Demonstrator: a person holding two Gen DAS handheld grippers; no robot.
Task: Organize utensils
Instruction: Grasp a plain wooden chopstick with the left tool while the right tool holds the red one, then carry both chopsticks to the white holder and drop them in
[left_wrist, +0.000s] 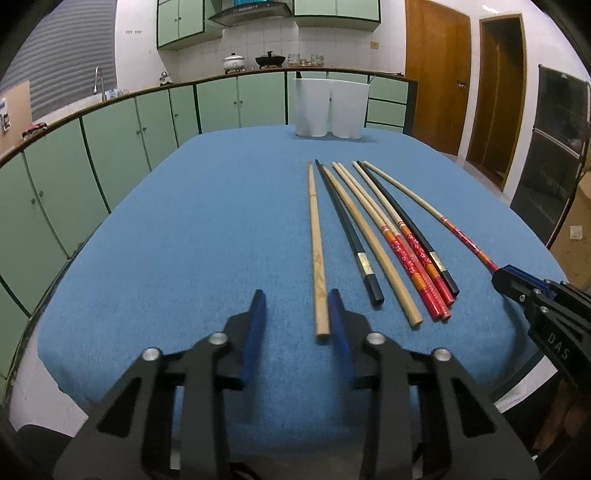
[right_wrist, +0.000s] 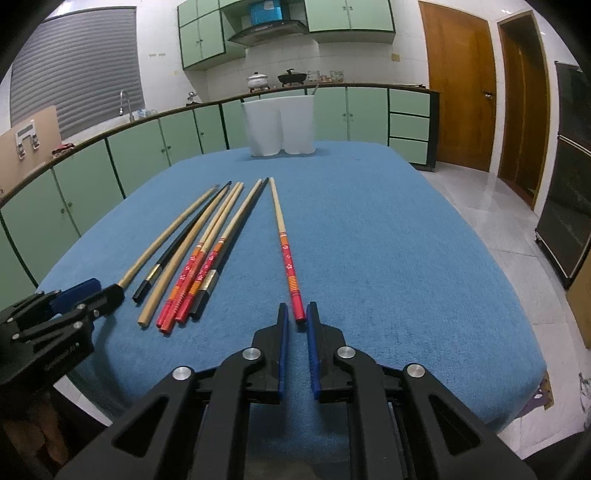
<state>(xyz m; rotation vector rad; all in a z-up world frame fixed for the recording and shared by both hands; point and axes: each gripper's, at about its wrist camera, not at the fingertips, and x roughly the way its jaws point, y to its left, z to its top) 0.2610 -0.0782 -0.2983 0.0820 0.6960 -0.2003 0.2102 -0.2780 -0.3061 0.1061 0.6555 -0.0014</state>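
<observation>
Several chopsticks lie side by side on the blue table (left_wrist: 192, 229): plain wooden, black, and red-handled ones. My left gripper (left_wrist: 297, 301) is open, its right finger beside the near end of the leftmost wooden chopstick (left_wrist: 317, 251). My right gripper (right_wrist: 296, 312) is open with its fingers on either side of the near end of a lone red-handled chopstick (right_wrist: 286, 251), not closed on it; it also shows in the left wrist view (left_wrist: 506, 282). A white two-part holder (left_wrist: 327, 107) stands at the table's far edge, also in the right wrist view (right_wrist: 279, 125).
The bunch of black, wooden and red chopsticks (right_wrist: 195, 266) lies between the two grippers. Green kitchen cabinets (left_wrist: 122, 136) curve behind and to the left of the table. Wooden doors (right_wrist: 458, 92) and tiled floor are to the right.
</observation>
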